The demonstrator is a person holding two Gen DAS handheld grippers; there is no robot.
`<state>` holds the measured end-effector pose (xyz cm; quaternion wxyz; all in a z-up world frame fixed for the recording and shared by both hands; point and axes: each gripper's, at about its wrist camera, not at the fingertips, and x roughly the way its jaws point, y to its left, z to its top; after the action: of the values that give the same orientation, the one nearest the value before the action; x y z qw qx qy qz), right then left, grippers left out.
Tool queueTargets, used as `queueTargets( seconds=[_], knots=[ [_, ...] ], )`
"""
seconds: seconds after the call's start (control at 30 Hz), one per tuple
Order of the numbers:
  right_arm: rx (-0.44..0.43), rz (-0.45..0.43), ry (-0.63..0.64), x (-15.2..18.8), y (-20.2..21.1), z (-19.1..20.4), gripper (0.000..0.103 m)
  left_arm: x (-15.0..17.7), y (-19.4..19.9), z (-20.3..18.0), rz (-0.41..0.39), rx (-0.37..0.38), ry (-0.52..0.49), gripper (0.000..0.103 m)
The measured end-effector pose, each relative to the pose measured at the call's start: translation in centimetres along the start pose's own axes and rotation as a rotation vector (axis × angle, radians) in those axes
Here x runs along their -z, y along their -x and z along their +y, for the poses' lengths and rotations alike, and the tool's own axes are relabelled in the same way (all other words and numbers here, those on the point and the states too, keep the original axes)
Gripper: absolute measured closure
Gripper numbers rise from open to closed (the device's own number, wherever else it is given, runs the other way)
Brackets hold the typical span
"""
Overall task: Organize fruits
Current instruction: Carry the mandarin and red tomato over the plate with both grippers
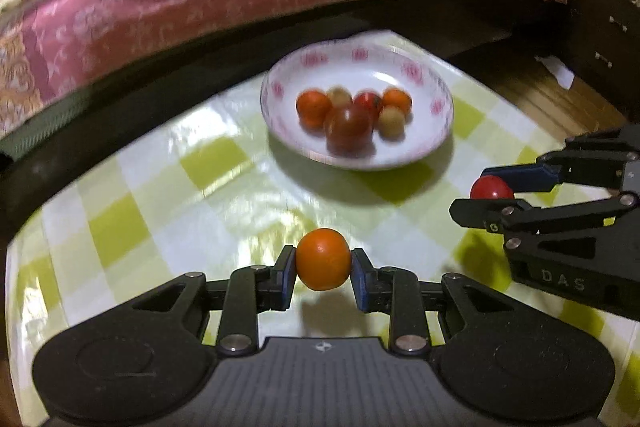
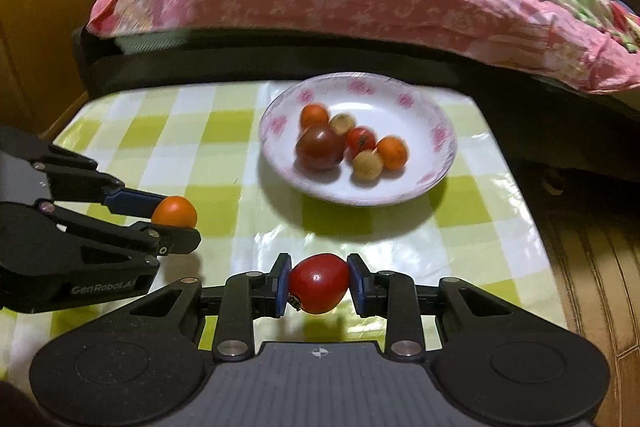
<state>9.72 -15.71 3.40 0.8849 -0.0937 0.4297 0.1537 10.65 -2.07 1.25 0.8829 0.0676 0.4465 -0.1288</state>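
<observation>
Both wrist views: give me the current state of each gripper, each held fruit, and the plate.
Left gripper: shut on round orange tomato.
Round orange tomato: pinched, clear of the checked tablecloth.
Right gripper: shut on red oval tomato.
Red oval tomato: pinched, lifted.
White pink-patterned plate: upright, holding six small fruits.

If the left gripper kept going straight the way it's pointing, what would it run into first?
Probably the green-and-white checked tablecloth, short of the white floral-rimmed plate. The left gripper, shut on the round orange tomato, angles downward toward bare cloth, though depth is uncertain.
</observation>
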Motion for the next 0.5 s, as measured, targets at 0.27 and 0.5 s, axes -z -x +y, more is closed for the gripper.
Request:
queueTargets(
  seconds=[0.27,0.5],
  knots=[
    [0.017,-0.058,-0.063,-2.4,-1.4,-1.9,0.077,-3.3,-1.4,-0.1,-0.049,0.001,0.014,0.066],
    [0.042,-0.081,-0.087,-3.7,-2.8,-3.4,0.077,-5.9,-3.2,0.5,-0.076,-0.022,0.025,0.066]
  ],
)
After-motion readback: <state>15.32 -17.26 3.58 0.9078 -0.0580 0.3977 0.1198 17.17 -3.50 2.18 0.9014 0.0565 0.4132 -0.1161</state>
